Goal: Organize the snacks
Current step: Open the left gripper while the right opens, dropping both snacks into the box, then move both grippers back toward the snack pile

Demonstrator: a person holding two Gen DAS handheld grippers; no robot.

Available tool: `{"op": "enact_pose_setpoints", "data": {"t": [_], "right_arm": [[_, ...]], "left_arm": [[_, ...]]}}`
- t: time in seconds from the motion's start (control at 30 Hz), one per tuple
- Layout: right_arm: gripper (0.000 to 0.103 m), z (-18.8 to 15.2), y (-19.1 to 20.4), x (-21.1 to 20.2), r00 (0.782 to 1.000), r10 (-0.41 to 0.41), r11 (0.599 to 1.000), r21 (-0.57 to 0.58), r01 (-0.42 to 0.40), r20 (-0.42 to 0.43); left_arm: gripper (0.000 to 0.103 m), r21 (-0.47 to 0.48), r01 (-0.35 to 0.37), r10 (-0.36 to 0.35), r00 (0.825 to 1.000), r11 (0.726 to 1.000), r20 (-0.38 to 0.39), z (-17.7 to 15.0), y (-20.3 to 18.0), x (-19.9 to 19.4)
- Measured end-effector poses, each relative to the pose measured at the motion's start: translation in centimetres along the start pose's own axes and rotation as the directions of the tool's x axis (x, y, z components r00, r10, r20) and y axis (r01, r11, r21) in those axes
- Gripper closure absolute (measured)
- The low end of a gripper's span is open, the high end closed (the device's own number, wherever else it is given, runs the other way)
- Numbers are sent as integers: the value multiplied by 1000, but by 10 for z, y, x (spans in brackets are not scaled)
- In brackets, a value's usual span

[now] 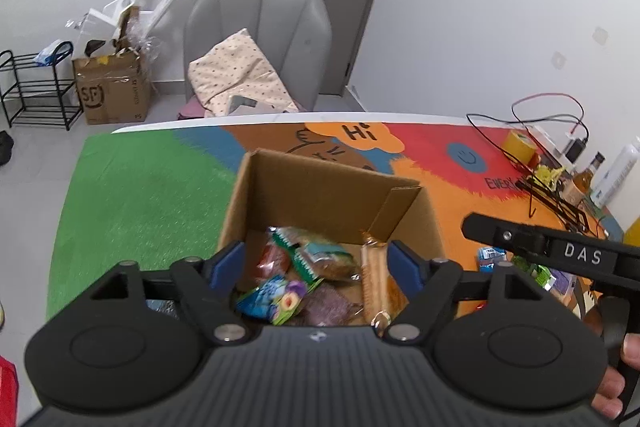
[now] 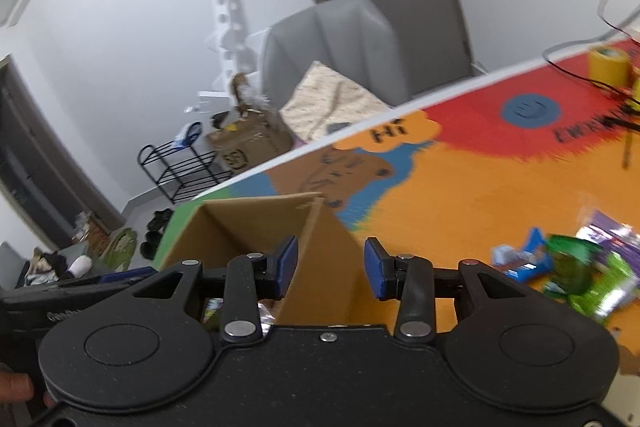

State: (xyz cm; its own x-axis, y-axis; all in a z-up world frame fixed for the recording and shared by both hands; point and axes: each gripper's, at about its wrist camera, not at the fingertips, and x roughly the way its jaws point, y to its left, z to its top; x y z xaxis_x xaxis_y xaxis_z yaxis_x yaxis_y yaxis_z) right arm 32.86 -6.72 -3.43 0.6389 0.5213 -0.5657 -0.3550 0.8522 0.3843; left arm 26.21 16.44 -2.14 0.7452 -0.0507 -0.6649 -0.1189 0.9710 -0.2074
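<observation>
Your left claw [image 1: 316,263] hangs wide open and empty over the open brown cardboard box [image 1: 320,187] of wrapped snacks [image 1: 308,267] — your right claw [image 2: 331,269], slightly parted, grips nothing beside it; loose colourful packets [image 2: 560,267] lie on the surface [image 2: 460,187].

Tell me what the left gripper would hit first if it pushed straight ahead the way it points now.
Likely the snack packets heaped in the cardboard box. The left gripper is open, aimed down into the box, with nothing between its pads. Depth is hard to judge.
</observation>
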Motion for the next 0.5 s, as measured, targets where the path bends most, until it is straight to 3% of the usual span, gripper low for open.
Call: {"op": "enact_pose_setpoints", "data": {"t": [0.23, 0.4, 0.5], "right_arm": [[56, -7, -26, -32, 996, -79, 994, 72, 77, 27], [52, -20, -38, -59, 990, -124, 989, 87, 118, 62], [43, -30, -44, -76, 988, -139, 987, 89, 132, 74]], "left_arm": [[18, 27, 22, -20, 999, 999, -43, 5, -17, 4], [15, 71, 45, -43, 999, 996, -33, -3, -36, -3], [14, 85, 64, -62, 998, 994, -23, -10, -50, -10]]}}
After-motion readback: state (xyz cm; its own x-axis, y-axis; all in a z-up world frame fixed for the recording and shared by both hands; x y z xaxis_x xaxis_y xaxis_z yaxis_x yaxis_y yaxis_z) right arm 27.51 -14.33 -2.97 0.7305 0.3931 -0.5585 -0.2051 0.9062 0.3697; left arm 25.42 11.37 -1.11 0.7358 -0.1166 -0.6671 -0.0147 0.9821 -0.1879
